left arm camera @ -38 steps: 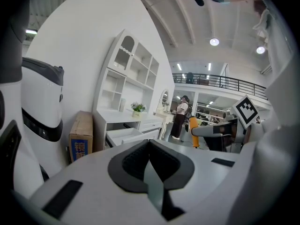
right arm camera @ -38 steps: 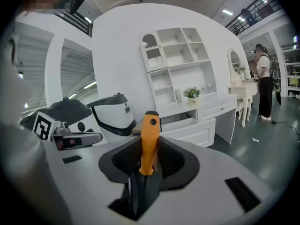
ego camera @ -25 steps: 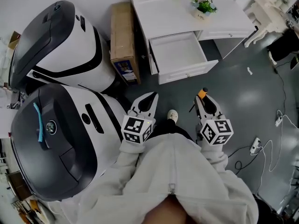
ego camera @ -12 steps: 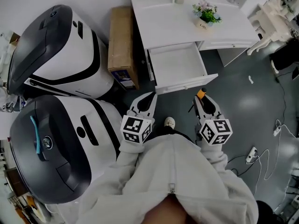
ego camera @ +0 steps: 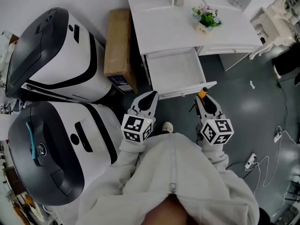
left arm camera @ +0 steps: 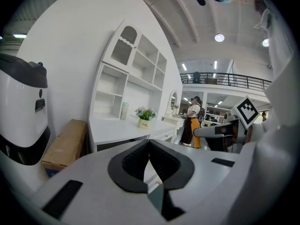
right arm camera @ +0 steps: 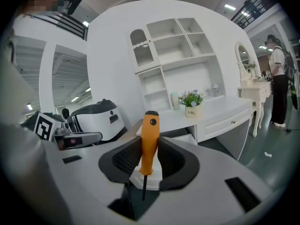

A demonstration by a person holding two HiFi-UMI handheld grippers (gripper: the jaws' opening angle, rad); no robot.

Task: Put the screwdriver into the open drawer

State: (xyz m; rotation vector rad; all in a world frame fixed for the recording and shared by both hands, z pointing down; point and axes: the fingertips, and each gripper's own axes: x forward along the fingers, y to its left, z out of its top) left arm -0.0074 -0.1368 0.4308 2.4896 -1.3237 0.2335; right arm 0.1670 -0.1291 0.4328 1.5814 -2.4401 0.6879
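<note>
My right gripper (ego camera: 205,99) (right arm camera: 149,146) is shut on an orange-handled screwdriver (right arm camera: 149,141), handle up and thin black shaft hanging down between the pads. In the head view the orange handle (ego camera: 202,93) peeks out at the jaw tips, just short of the front of the open white drawer (ego camera: 174,72). That drawer is pulled out of a white desk (ego camera: 159,22) and looks empty. My left gripper (ego camera: 149,100) (left arm camera: 149,153) is shut with nothing in it, beside the drawer's near left corner.
Two large white-and-black machines (ego camera: 49,55) (ego camera: 47,151) stand at the left. A cardboard box (ego camera: 117,43) lies between them and the desk. A small potted plant (ego camera: 203,18) sits on the desk. Cables and a power strip (ego camera: 251,159) lie on the floor at right. A person (left arm camera: 193,125) stands far off.
Both grippers have travelled forward toward the desk; the open drawer has come closer, its front now level with the jaw tips. The grip on the screwdriver is the same.
</note>
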